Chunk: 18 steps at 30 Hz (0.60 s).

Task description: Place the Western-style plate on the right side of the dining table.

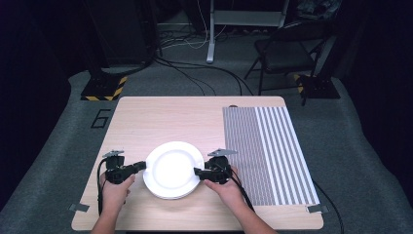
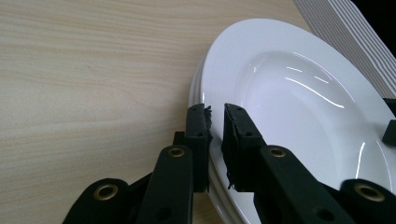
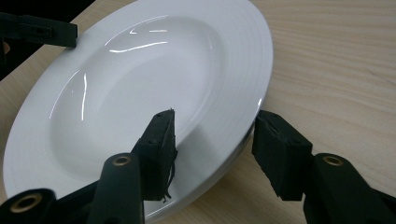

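Observation:
A stack of white plates (image 1: 173,168) sits on the wooden table (image 1: 160,117), near its front edge. My left gripper (image 1: 144,165) reaches the stack's left side. In the left gripper view its jaws (image 2: 217,121) are shut on the rim of the top plate (image 2: 303,93), one pad above the rim and one below. My right gripper (image 1: 197,172) is at the stack's right side. In the right gripper view it (image 3: 215,133) stands open astride the rim of the top plate (image 3: 140,84), with one jaw over the plate and the other outside it, neither pressing.
A grey striped mat (image 1: 268,151) covers the right part of the table, just beyond my right hand. A folding chair (image 1: 287,48) and cables stand on the floor behind the table. Bare wood lies to the left of the plates.

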### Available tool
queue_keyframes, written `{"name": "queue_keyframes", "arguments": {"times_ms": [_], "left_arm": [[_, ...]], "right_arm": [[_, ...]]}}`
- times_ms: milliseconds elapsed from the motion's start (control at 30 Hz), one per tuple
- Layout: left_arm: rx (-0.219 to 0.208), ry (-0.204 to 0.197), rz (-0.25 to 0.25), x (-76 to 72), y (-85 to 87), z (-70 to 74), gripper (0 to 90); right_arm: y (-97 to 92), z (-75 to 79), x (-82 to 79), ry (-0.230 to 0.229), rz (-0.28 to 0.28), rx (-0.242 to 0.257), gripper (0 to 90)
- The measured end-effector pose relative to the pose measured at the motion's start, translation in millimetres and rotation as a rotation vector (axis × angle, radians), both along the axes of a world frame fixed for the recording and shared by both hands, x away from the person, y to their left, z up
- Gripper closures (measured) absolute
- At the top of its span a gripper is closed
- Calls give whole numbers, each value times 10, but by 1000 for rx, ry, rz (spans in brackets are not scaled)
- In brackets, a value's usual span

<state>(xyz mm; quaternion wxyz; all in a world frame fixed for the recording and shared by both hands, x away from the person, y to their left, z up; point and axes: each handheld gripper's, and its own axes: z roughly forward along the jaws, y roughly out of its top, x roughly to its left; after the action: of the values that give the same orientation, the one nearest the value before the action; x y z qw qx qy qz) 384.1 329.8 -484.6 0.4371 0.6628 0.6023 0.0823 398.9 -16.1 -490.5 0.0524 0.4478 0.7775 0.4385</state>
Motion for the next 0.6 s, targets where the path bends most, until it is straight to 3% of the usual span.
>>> {"name": "queue_keyframes", "arguments": {"times_ms": [233,433,600], "left_arm": [[-3,1,6,-5,-3,-2,807],[-4,2,9,-8,-5,-3,806],[-4,2,10,-10,-6,-3,806]], "right_arm": [[-35,-4,19,0,-43,13,474],[-16,-21,15,50,-30,43,473],[6,-23,-3,40,-34,31,469]]}}
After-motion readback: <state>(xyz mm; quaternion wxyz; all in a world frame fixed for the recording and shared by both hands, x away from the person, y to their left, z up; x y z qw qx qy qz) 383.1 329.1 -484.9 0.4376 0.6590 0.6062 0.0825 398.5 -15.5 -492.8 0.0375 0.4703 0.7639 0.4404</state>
